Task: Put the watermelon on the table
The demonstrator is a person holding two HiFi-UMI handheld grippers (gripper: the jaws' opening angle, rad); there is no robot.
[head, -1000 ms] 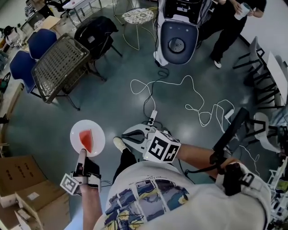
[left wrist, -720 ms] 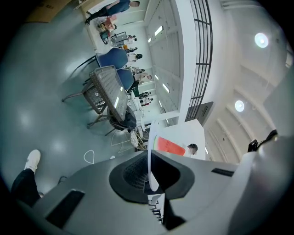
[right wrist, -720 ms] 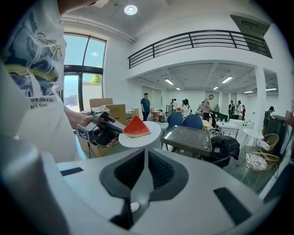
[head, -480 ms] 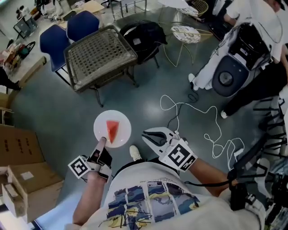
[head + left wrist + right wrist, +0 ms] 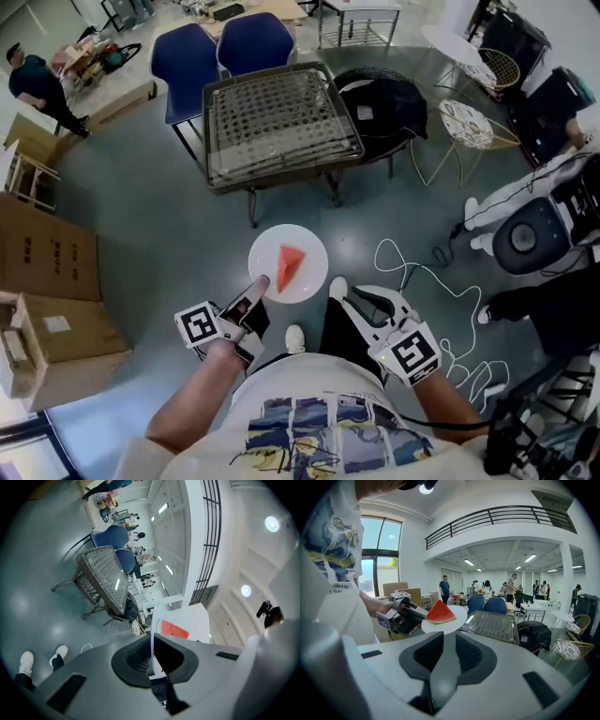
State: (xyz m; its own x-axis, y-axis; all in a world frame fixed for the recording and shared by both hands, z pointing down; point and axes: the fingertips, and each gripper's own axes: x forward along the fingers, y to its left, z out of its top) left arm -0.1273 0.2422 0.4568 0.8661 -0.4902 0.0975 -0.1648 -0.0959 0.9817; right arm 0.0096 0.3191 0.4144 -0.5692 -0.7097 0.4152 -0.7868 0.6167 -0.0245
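White printed T-shirt (image 5: 319, 427), probably dark trousers (image 5: 345, 339), white shoes (image 5: 294, 338).

The left gripper (image 5: 259, 287), grey with a black-and-white marker cube (image 5: 199, 326), reaches forward from a bare left forearm (image 5: 187, 408) bent in at the elbow. Its fingers (image 5: 171, 656) are clamped on the rim of a white round plate (image 5: 309, 248), which is held out level ahead of the body. The right gripper (image 5: 356, 300) is held lower and closer to the torso, pointing forward and slightly left. Its fingers (image 5: 468, 651) stand a little apart with nothing between them.
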